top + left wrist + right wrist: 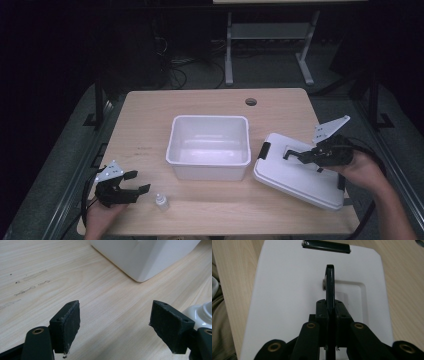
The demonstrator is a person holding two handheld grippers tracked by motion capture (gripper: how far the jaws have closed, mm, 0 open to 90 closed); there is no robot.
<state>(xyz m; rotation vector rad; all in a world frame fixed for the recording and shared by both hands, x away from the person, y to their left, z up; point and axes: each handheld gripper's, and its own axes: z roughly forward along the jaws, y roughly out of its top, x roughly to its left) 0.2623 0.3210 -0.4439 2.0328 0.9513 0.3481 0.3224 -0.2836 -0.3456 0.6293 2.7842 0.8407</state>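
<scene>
Right gripper (329, 312) clenched on lid's black handle (330, 285) — lower lid (295, 172) flat beside white bin (210, 145); left gripper (131, 184) released, idle.

The bench (150, 115) is pale wood with fine, straight grain and a few faint grey scuffs near its left side. The open storage bin (210, 170) is plain white. The lid (285, 175) is white too, with black latches and a black handle (330, 287). The small dropper bottle (161, 201) is whitish with a white cap. Both grippers are matt black with brass-coloured rivets; the left gripper (134, 182) and right gripper (292, 155) each carry a light grey plate. The floor is grey.
</scene>
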